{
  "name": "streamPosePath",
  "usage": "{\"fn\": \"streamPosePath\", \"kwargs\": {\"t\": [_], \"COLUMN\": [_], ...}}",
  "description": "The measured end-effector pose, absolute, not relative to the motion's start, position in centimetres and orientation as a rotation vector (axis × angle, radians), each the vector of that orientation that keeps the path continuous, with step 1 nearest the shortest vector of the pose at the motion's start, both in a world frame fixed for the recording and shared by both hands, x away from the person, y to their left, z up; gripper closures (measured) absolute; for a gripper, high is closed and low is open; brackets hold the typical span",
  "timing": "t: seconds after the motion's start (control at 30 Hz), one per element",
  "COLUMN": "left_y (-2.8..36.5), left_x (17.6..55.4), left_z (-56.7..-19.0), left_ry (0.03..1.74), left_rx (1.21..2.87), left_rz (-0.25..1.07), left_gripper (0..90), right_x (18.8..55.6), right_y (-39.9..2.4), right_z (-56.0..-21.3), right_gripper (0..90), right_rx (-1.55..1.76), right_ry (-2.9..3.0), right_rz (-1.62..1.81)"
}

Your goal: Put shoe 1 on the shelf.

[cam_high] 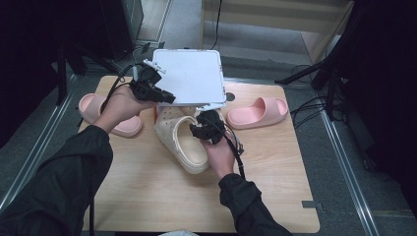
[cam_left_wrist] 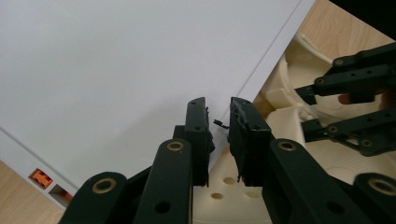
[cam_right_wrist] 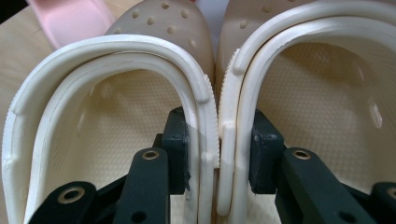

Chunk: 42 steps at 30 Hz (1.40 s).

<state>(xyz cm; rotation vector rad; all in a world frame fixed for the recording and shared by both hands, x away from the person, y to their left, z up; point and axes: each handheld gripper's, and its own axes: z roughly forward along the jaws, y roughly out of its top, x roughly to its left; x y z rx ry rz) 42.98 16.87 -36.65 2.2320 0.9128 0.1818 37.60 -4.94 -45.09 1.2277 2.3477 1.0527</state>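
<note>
A white shoebox lid (cam_high: 189, 76) is tilted up at the back middle of the table. My left gripper (cam_high: 169, 98) is shut on its front edge; in the left gripper view the lid (cam_left_wrist: 116, 70) passes between the narrow jaws of that gripper (cam_left_wrist: 218, 123). Below the lid lie two cream clogs (cam_high: 189, 147) side by side. My right gripper (cam_high: 199, 129) pinches their two touching inner walls together. In the right gripper view the gripper (cam_right_wrist: 218, 140) has one jaw inside the left clog (cam_right_wrist: 116, 135) and one inside the right clog (cam_right_wrist: 317, 116).
A pink slide (cam_high: 258, 112) lies right of the lid, and another pink slide (cam_high: 93, 108) lies at the table's left edge under the left hand. The wooden table (cam_high: 147, 196) has bare room in front. Dark stands and cables surround the table.
</note>
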Motion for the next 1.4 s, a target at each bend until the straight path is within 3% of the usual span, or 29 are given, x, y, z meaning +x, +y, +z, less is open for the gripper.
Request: {"fn": "streamPosePath", "kwargs": {"t": [0.3, 1.4], "left_y": [17.0, 17.2], "left_x": [43.0, 43.2], "left_z": [-36.7, -36.7], "left_ry": [0.909, 0.912], "left_rx": [2.232, 2.233], "left_rz": [0.173, 0.151], "left_gripper": [76.8, 77.4], "right_x": [38.8, 40.5], "right_y": [-3.2, -3.2], "right_z": [-45.9, -48.1], "right_gripper": [66.3, 65.9], "right_rx": [1.307, 1.397], "right_ry": [2.249, 2.170], "right_rz": [1.065, 1.042]}}
